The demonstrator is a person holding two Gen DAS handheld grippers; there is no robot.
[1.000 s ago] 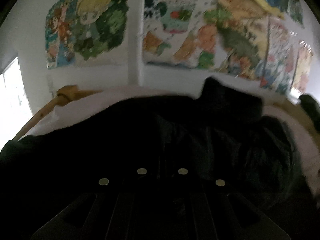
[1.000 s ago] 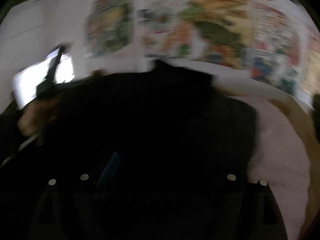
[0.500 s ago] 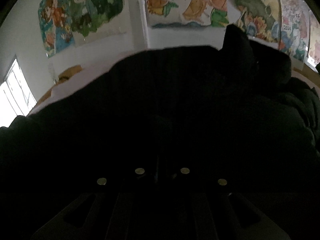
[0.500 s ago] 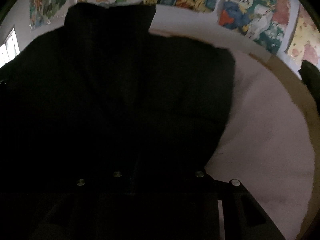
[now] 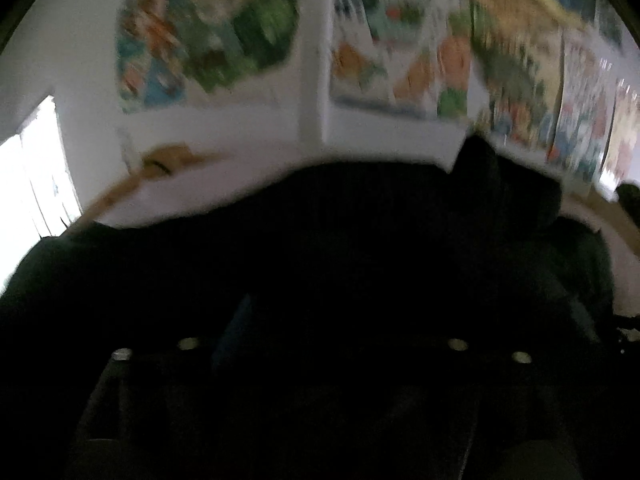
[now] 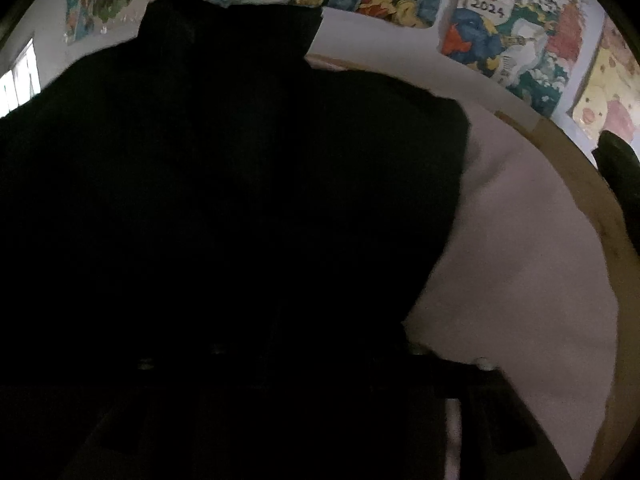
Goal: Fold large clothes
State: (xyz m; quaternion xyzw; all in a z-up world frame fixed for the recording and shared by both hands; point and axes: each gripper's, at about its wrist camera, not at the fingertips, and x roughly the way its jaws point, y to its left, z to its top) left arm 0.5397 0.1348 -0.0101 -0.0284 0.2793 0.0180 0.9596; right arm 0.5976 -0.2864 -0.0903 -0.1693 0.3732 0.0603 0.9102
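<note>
A large black garment [image 5: 360,240] lies spread over a pale pink bed sheet [image 6: 520,240] and fills most of both views [image 6: 240,180]. One end sticks up towards the wall [image 6: 224,28]. My left gripper [image 5: 320,320] is low over the cloth with its jaws spread wide apart; a bluish pad shows on its left finger [image 5: 236,320]. My right gripper [image 6: 312,344] sits down in the black cloth near its right edge; its fingers are lost in the dark, and I cannot tell whether they are open or shut.
A wooden bed frame [image 6: 580,168] curves round the sheet on the right and shows at the far left [image 5: 168,160]. Colourful posters [image 6: 500,32] cover the white wall behind. A bright window [image 5: 36,168] is at the left. A dark object [image 6: 620,176] rests on the frame.
My left gripper's jaws have spread apart, having been close together before. The left view has tilted up and blurred. The right gripper has settled low on the garment, nearly still over the last half second.
</note>
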